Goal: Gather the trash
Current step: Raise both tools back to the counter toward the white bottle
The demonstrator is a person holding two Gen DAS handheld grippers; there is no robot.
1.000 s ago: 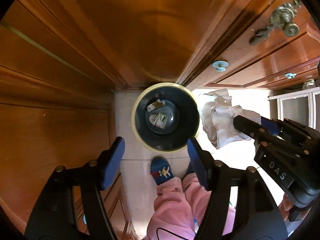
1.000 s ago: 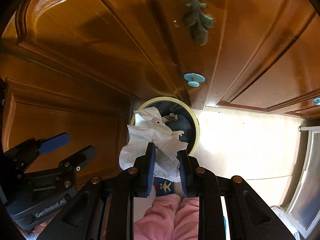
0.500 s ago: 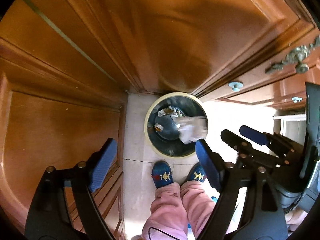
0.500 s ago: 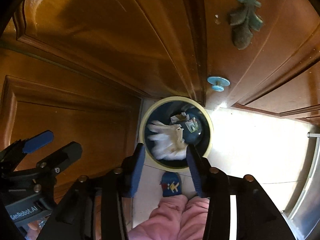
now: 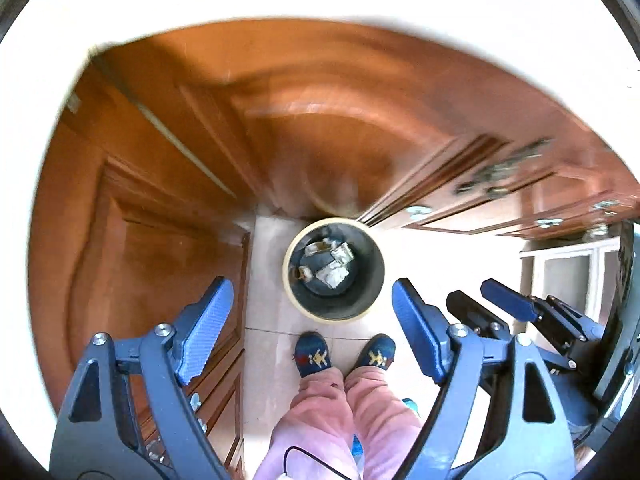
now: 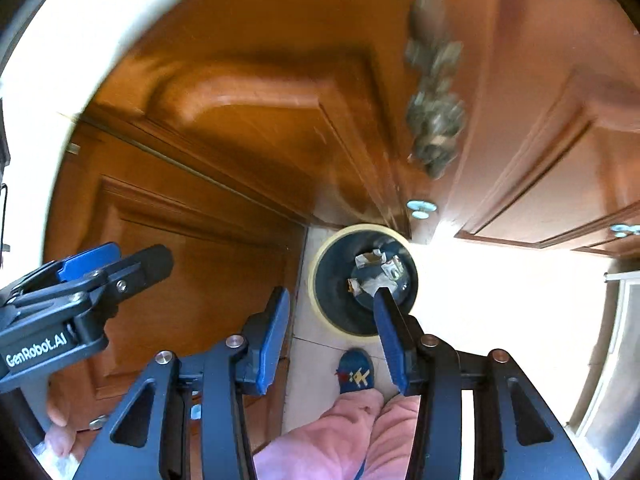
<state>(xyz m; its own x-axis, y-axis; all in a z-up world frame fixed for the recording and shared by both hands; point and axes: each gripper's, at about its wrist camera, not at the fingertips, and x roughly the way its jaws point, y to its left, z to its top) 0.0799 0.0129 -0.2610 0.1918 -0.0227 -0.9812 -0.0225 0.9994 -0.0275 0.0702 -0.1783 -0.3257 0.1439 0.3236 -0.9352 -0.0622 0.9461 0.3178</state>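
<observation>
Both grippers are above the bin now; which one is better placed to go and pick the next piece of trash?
Neither clearly: the left gripper and right gripper are both open and empty above the bin, which holds paper scraps. No other trash is visible.

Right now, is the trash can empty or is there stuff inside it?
Not empty. The trash can stands upright on the floor, and crumpled paper and a few small scraps lie at its dark bottom. It is far from full.

Black gripper frames, blue fingers [image 5: 206, 330], silver screws; pink trousers [image 5: 332, 420], blue slippers [image 5: 312, 354].
</observation>
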